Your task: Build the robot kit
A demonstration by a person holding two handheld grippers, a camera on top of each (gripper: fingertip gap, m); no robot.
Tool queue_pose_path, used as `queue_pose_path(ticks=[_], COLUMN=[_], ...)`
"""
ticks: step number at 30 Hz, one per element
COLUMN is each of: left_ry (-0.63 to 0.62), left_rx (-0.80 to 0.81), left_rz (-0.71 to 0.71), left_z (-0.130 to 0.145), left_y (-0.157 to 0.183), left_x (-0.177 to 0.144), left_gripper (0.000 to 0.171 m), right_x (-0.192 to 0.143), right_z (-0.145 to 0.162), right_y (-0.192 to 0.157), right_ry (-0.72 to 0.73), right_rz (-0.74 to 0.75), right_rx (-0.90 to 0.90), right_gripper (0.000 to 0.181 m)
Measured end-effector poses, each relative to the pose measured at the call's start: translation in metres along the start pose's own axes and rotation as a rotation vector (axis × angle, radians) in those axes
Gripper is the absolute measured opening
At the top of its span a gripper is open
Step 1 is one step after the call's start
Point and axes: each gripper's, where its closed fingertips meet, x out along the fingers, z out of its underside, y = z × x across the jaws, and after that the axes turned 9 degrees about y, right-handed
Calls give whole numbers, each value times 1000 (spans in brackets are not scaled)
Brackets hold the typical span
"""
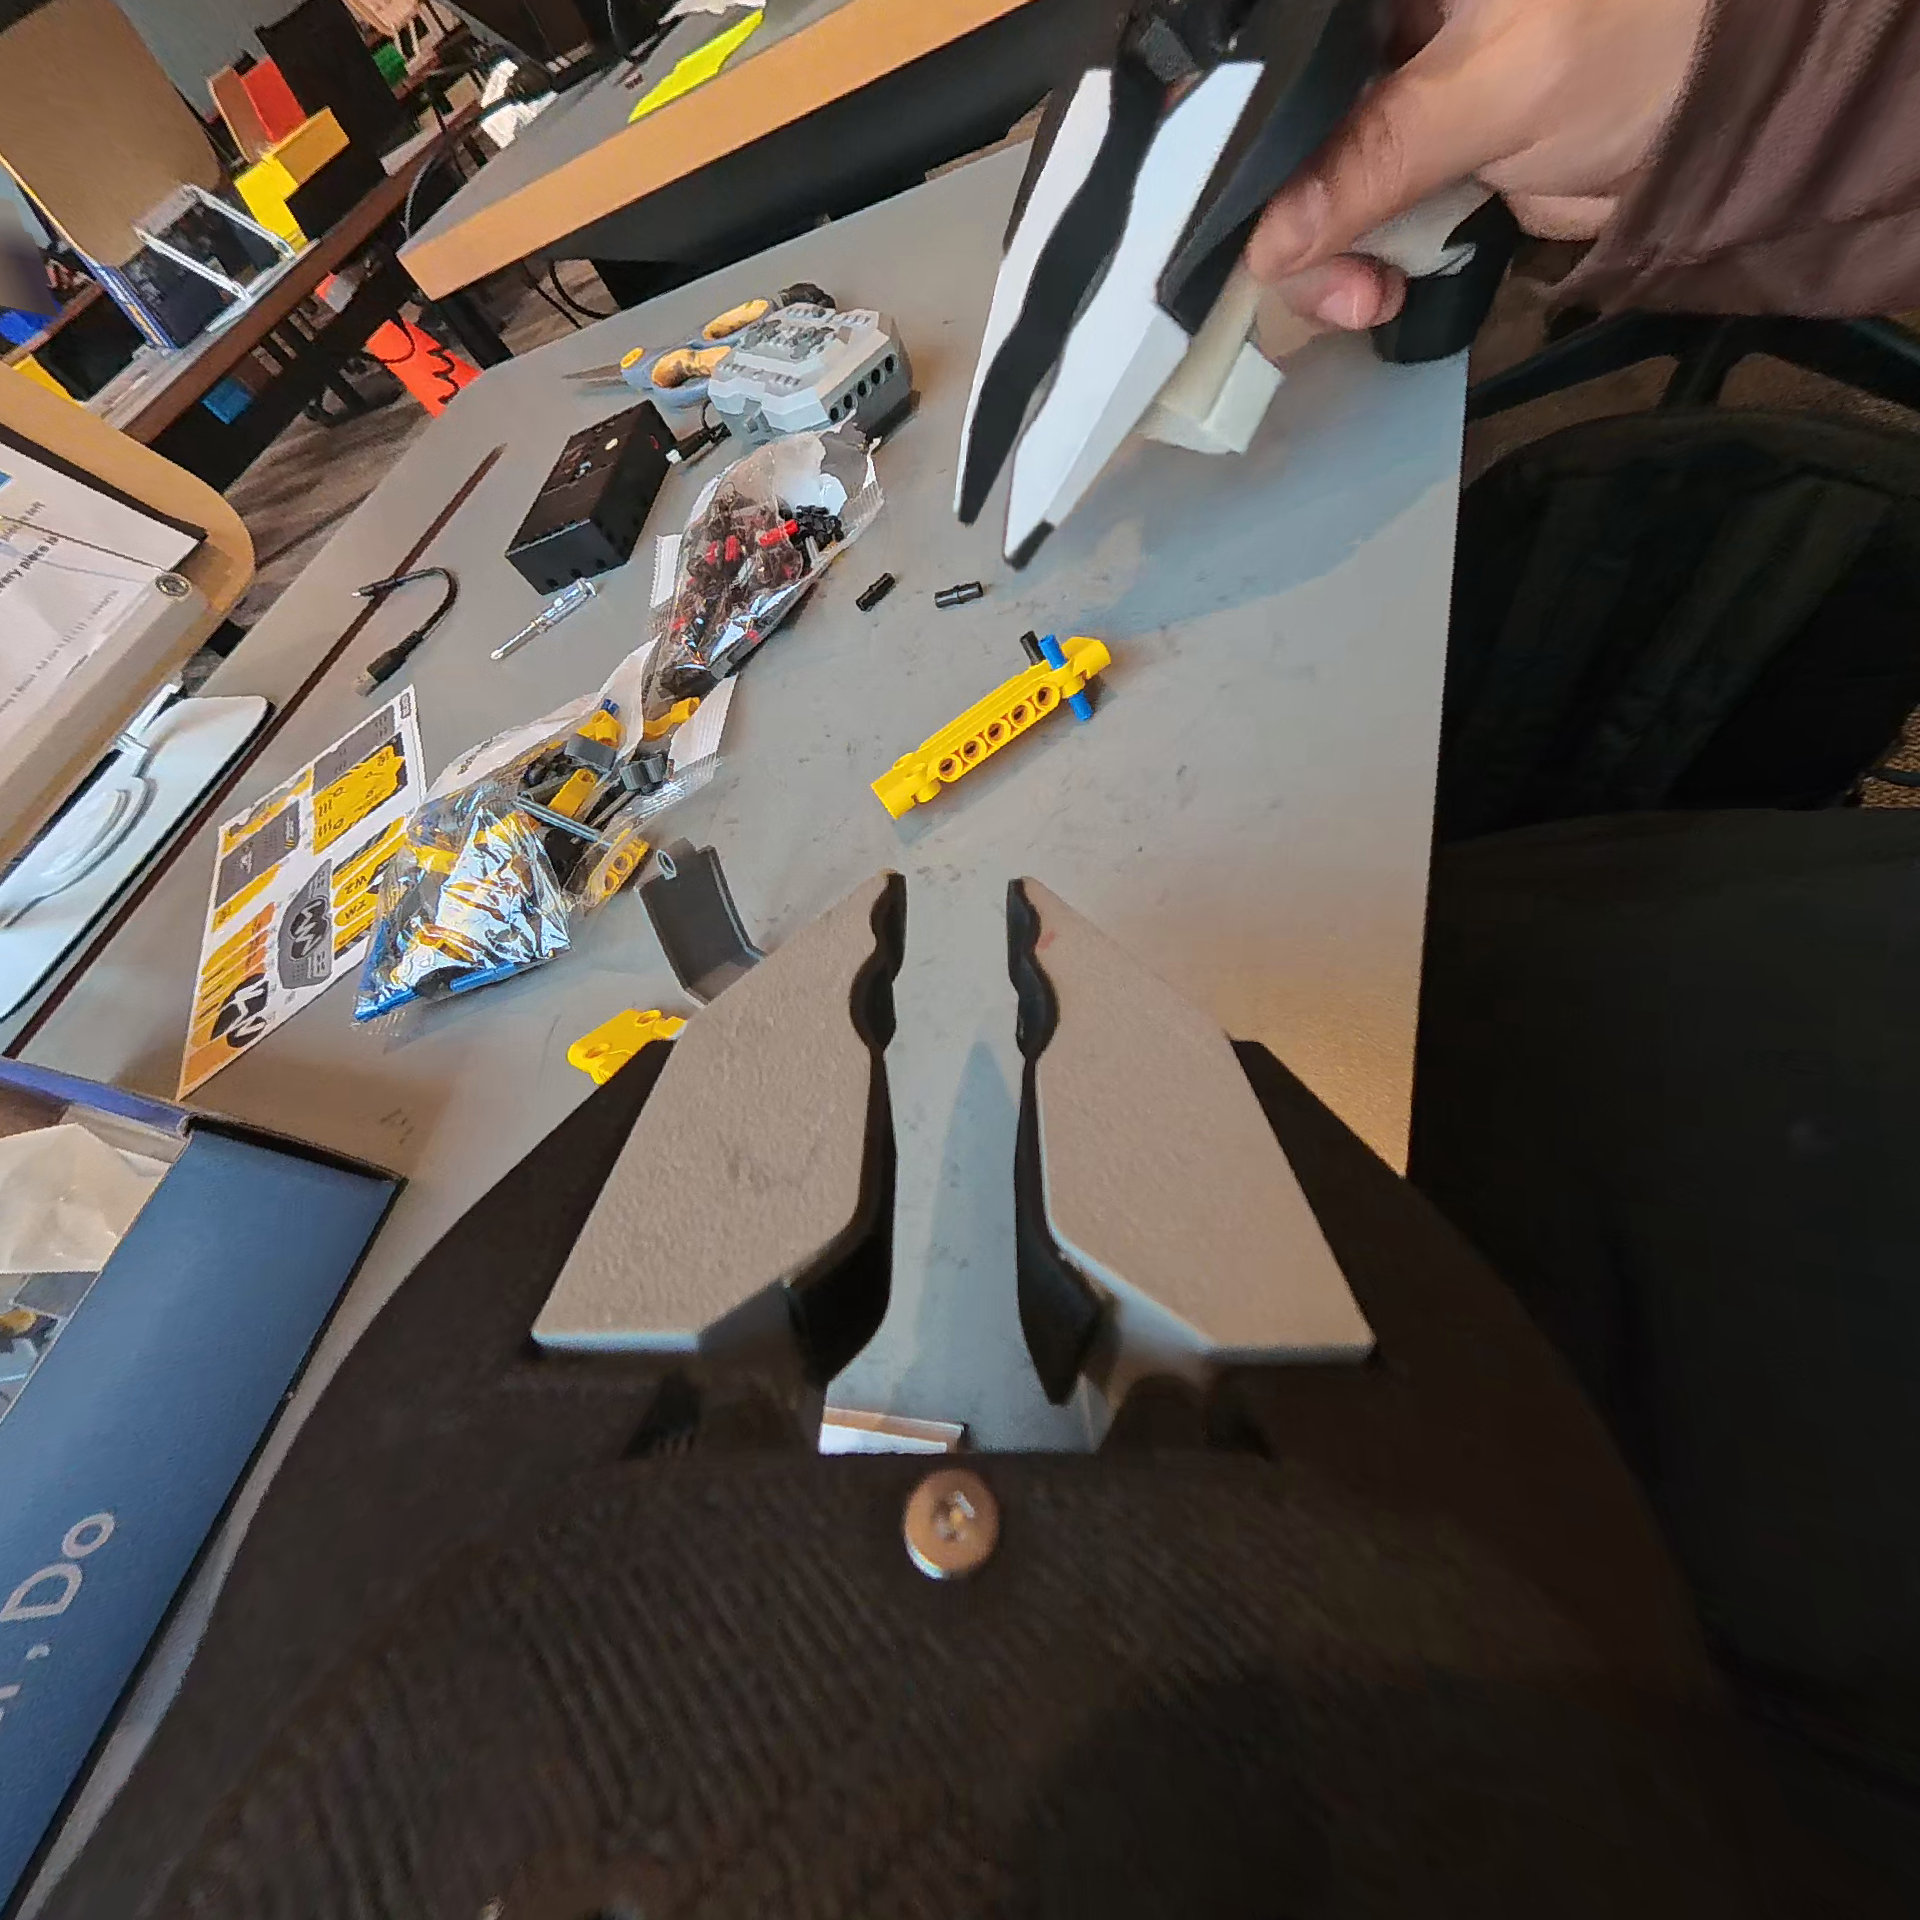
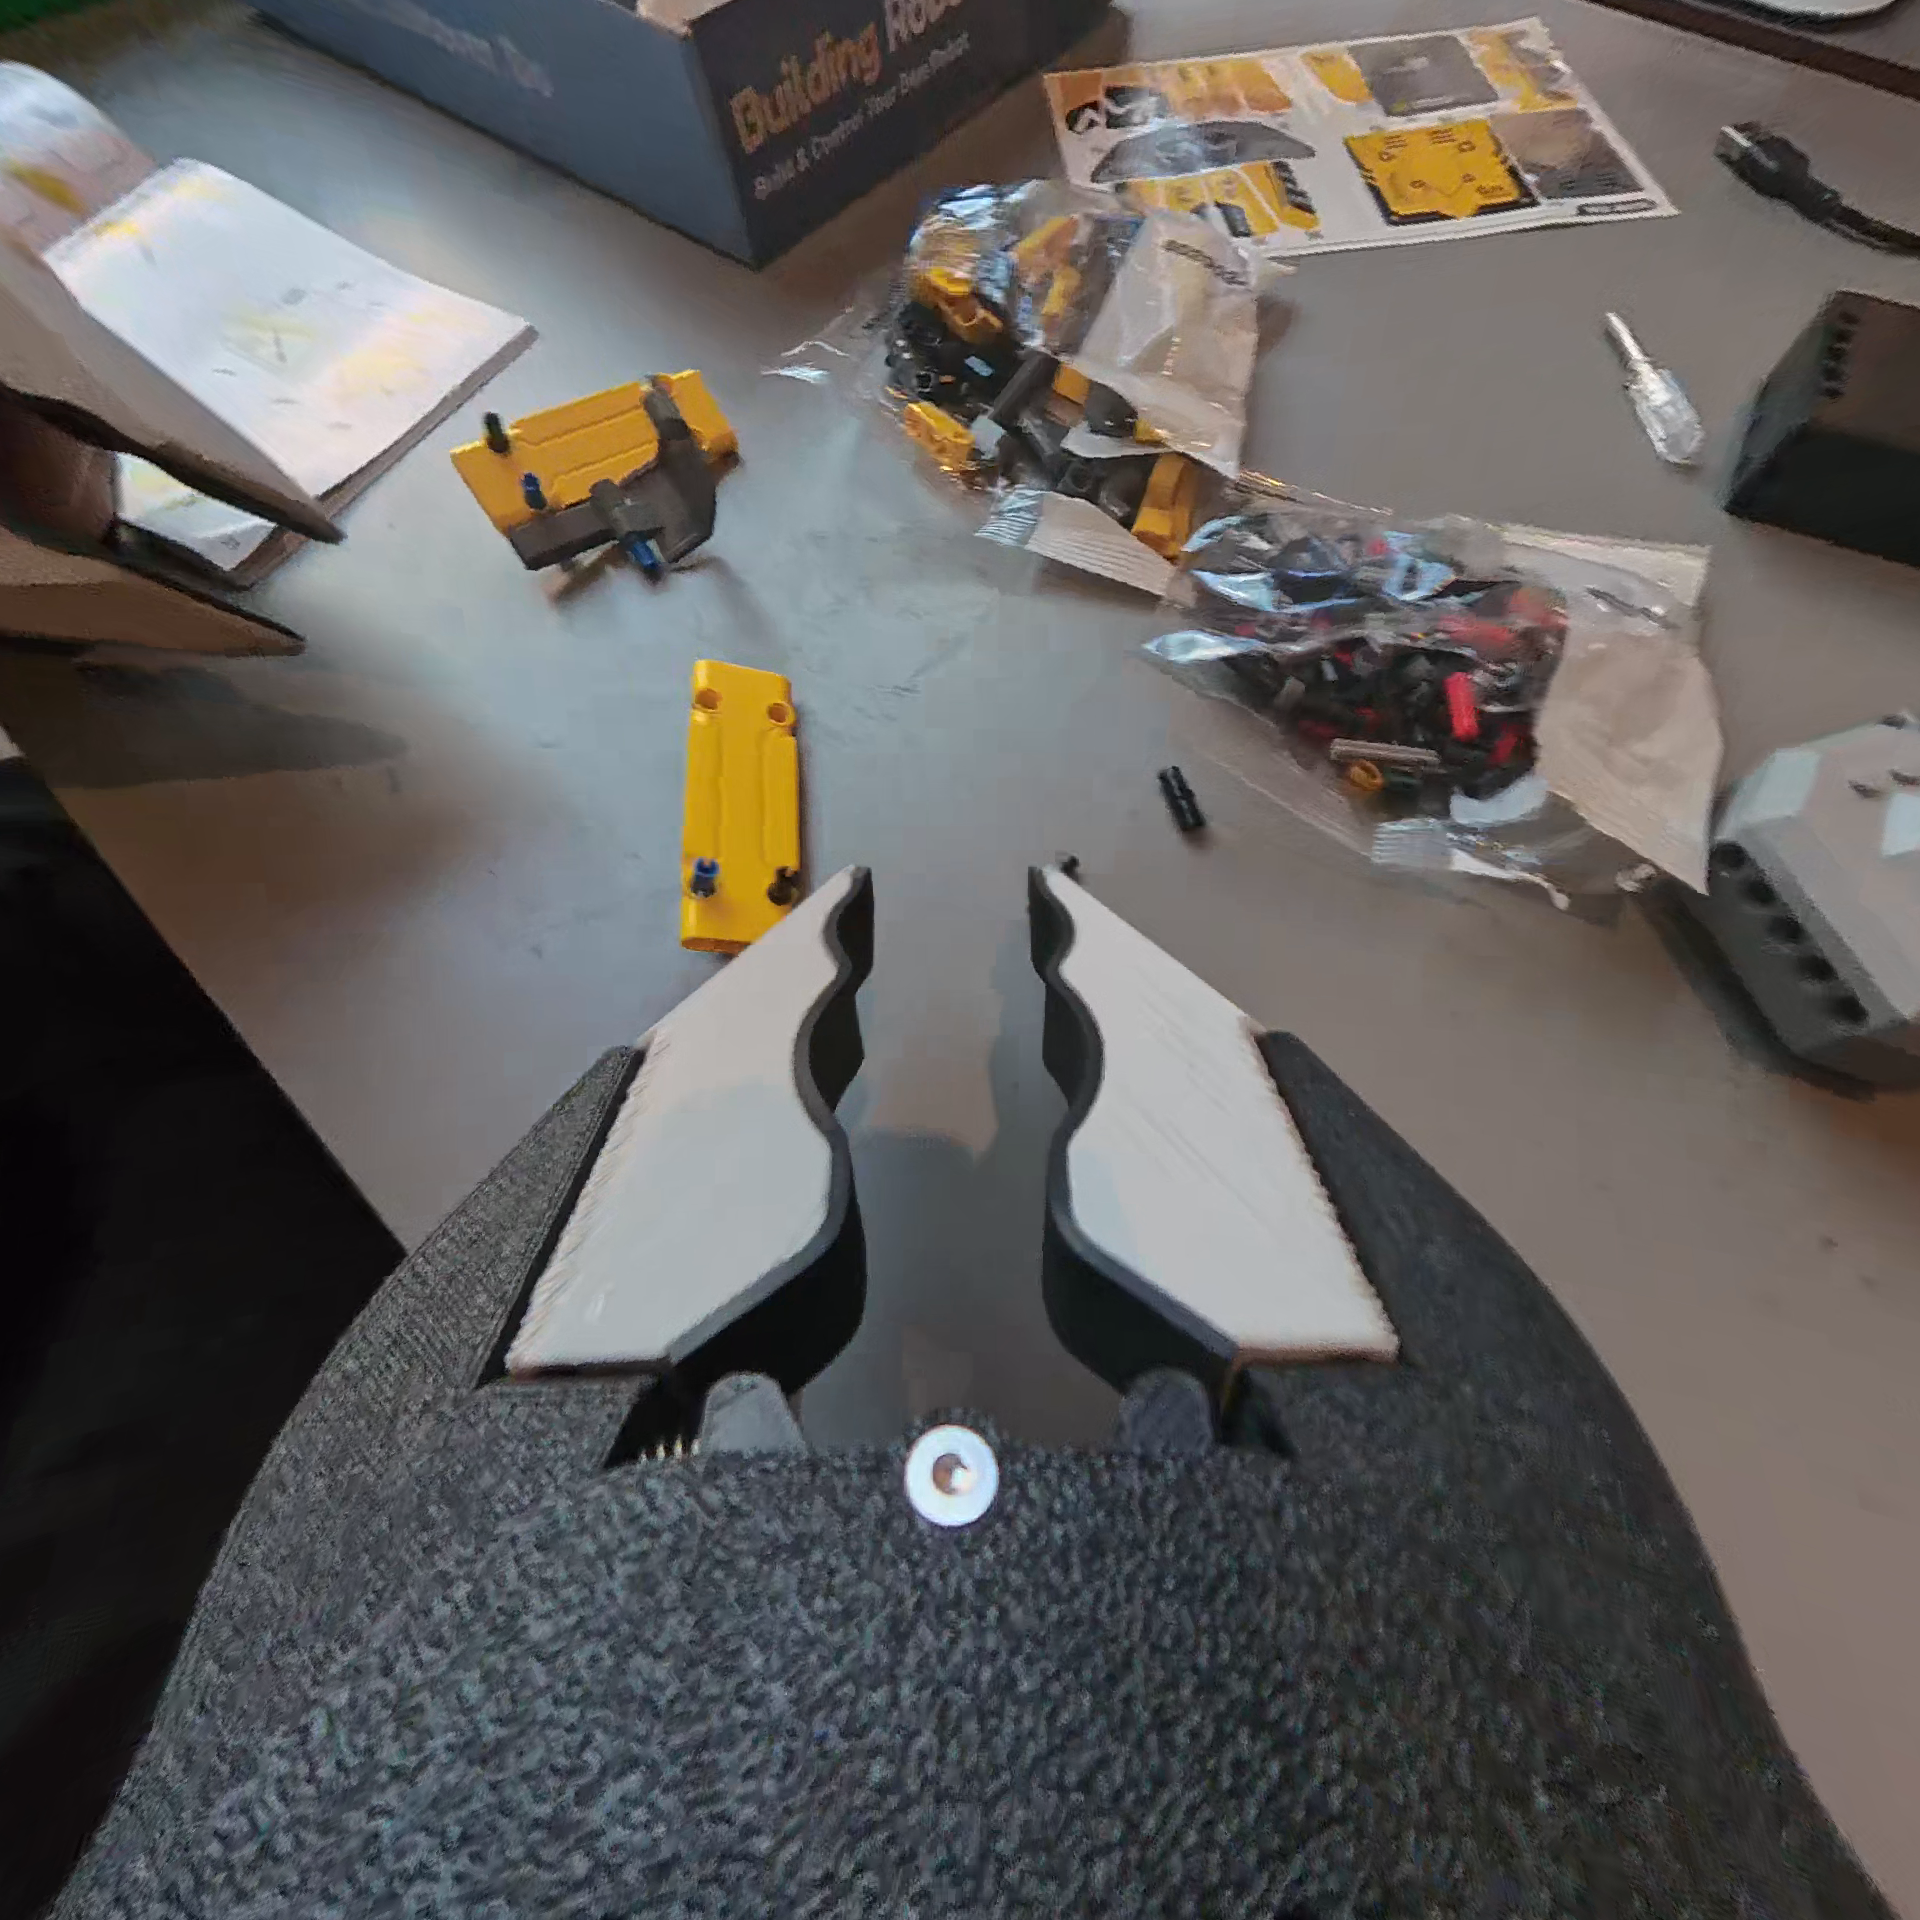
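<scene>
My left gripper is open and empty above the grey table. A yellow panel with a blue pin lies ahead of it. A yellow-and-grey assembly sits by its left finger, partly hidden. My right gripper is open and empty, low over the table. The yellow panel lies just left of its left fingertip. A small black pin lies to its right. In the left wrist view a hand holds the right gripper above two black pins. The left gripper shows at the left edge.
Two clear bags of parts, a sticker sheet, a dark blue box and an open booklet lie around. A grey hub, a black box and a clear-handled tool are at the right. The table edge is close. Tip to tip, the grippers are about 15 cm apart.
</scene>
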Motion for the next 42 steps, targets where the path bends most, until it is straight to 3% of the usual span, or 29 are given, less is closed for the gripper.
queue_pose_path(ticks=[2, 6, 8, 12, 42], left_ry=[2, 7, 7, 9, -1], left_rx=[3, 11, 14, 18, 38], left_rz=[-2, -1, 1, 4, 3], left_z=[0, -1, -1, -1, 0], left_y=[0, 1, 1, 2, 4], left_x=[0, -1, -1, -1, 0], left_gripper=[16, 16, 16, 16, 15], right_x=[4, 13, 18, 23, 24], right_z=[-4, 4, 11, 18, 13], right_y=[-20, -43, -45, -53, -55], right_ry=[7, -61, -118, -165, -128], right_rz=[-84, -157, -140, -148, -188], right_rx=[-9, -20, -39, -79, -39], right_gripper=[34, 58, 54, 29, 30])
